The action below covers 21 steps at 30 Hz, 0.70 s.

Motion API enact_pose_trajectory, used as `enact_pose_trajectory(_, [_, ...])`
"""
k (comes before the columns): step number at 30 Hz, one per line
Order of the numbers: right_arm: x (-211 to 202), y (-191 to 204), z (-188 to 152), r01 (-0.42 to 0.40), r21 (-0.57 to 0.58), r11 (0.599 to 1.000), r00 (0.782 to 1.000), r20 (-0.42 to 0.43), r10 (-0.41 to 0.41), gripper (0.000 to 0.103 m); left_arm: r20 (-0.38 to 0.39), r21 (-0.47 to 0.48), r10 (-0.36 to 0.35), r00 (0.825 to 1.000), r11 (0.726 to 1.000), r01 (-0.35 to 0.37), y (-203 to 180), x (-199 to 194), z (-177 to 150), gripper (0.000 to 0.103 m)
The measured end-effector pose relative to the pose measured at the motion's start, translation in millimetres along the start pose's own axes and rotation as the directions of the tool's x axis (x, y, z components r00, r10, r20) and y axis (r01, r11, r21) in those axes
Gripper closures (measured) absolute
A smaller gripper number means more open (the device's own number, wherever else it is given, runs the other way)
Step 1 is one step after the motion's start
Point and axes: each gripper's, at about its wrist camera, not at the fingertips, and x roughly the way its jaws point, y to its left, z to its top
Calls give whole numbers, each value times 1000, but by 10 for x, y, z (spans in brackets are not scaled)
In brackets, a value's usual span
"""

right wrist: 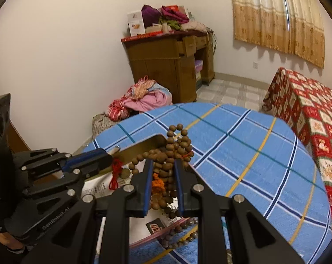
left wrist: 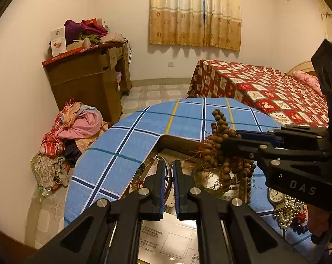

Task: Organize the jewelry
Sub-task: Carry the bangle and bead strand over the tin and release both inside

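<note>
Blue checked cloth (right wrist: 243, 145) covers the round table in this bedroom, and over it the right gripper (right wrist: 163, 187) is clamped on a thick bunch of brown wooden beads (right wrist: 166, 167), strands spilling above and below its fingers, orange tassel threads caught between. Alongside, the left gripper (left wrist: 167, 184) is pinched tight on a thin silver bangle (left wrist: 141, 171), both hanging over an open cardboard box (left wrist: 177, 142). Down right in the left view, a watch and pearl strands (left wrist: 287, 211) lie partly hidden behind the right gripper's body.

Cluttered cabinet (left wrist: 89, 74), clothes heap (left wrist: 73, 129), perhaps quilted bed (left wrist: 265, 90).
</note>
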Motion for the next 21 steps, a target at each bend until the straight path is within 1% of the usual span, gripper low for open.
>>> enact_pose_trajectory(8, [108, -24, -62, 2, 11, 1000, 999, -37, -1, 82, -37, 5, 5, 999, 1000, -5, 6, 128, -31, 97])
enact_pose_trajectory(21, [183, -28, -124, 14, 6, 1000, 998, -67, -13, 82, -54, 21, 0, 999, 1000, 1, -31, 207, -41, 97])
